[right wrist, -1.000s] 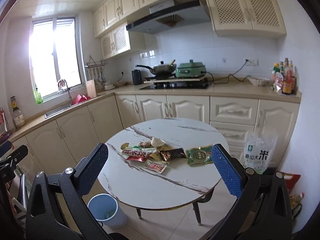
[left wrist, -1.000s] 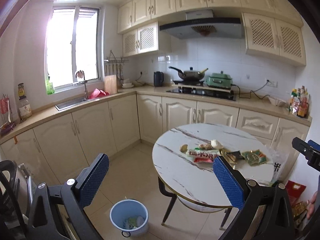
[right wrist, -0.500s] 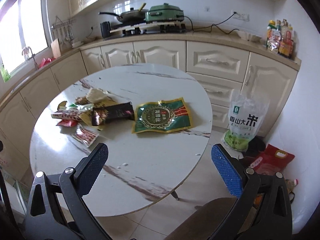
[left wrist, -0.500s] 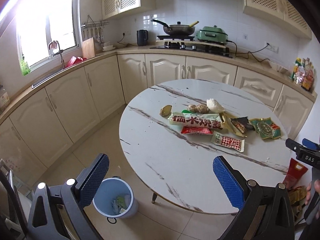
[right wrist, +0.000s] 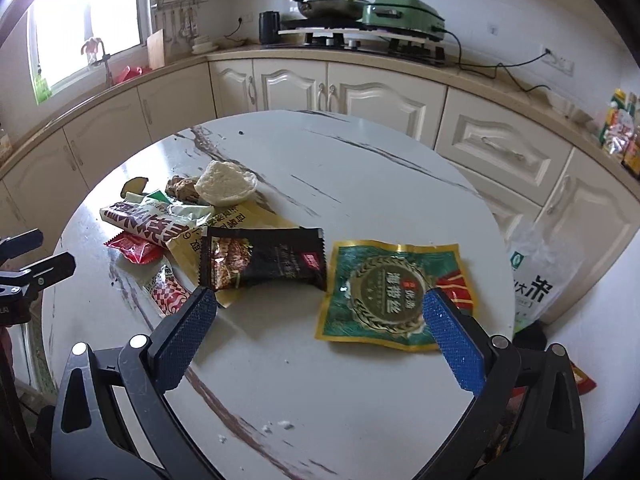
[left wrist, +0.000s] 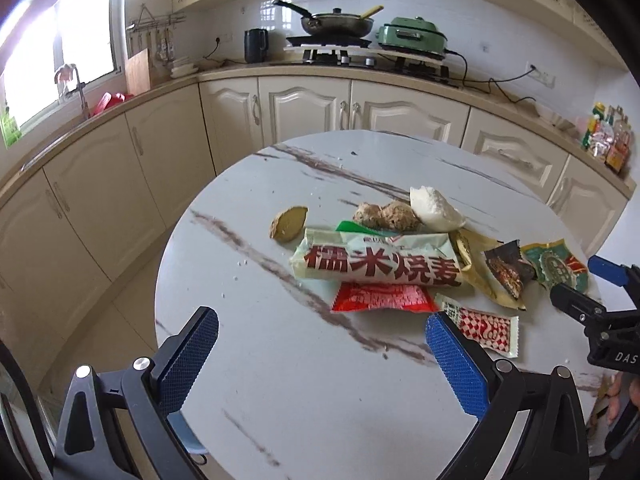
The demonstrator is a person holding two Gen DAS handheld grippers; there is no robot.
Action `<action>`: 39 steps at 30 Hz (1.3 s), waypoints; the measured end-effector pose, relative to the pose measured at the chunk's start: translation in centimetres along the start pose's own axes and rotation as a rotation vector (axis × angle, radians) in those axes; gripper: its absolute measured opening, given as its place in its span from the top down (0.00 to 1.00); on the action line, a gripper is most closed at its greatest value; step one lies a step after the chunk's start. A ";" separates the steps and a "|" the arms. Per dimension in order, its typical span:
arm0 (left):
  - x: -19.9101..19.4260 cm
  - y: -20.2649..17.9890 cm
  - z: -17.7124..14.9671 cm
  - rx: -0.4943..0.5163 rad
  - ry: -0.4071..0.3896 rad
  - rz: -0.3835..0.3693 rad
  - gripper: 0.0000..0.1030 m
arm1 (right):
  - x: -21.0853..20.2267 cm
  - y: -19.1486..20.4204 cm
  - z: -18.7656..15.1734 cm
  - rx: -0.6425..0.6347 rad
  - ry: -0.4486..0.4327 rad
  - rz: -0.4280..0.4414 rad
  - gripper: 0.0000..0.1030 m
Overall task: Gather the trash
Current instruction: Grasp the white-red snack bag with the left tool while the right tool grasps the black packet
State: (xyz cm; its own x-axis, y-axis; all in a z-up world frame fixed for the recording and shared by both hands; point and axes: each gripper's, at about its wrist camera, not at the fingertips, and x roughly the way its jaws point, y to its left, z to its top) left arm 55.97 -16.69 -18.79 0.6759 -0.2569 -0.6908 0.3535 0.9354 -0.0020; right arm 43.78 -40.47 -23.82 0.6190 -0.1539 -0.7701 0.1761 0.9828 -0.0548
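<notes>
A heap of snack litter lies across the middle of the round white table (left wrist: 280,380), whose top is veined with brown streaks. The biggest piece is a pale green wrapper (left wrist: 378,262) with large dark red characters, lying flat with a red sachet (left wrist: 382,298) tucked under its near edge. Toward the table's right edge follow a small red-and-white checked packet (left wrist: 484,330), a crumpled gold wrapper (left wrist: 474,264), a black pouch (right wrist: 262,258) printed with a food photo, and a green and gold pouch (right wrist: 394,294) with a round emblem, lying flat nearest that edge. On the far side of the heap sit a white bun-like piece (right wrist: 225,188), brown lumps of food (left wrist: 386,216) touching it, and a yellowish scrap (left wrist: 289,222) lying a little apart to the left.

The left gripper (left wrist: 322,354) hovers over the near part of the table with its blue-padded fingers (left wrist: 188,362) spread wide and nothing between them; its right finger tip overlaps the checked packet in the left wrist view, though contact cannot be told. The right gripper (right wrist: 320,334) is likewise wide apart and empty, above the near right part of the table, its fingers (right wrist: 454,344) framing the green and gold pouch and the near edge of the black pouch.
</notes>
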 end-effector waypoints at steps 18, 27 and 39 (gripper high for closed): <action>14.7 -4.2 6.7 0.471 -0.019 -0.050 0.09 | 4.3 0.6 1.4 0.008 0.059 0.059 0.00; 16.9 -1.6 6.9 0.416 0.051 -0.156 0.00 | 4.9 0.2 1.5 0.037 0.066 0.087 0.00; 20.5 0.7 7.6 0.289 0.140 -0.322 0.39 | 5.4 0.4 1.3 0.071 0.077 0.108 0.00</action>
State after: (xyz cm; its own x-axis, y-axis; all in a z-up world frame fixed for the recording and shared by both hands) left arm 75.02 -23.16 -27.49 0.4152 -0.4694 -0.7793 0.7108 0.7020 -0.0442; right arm 48.21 -40.99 -27.13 0.5773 -0.0366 -0.8157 0.1669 0.9832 0.0740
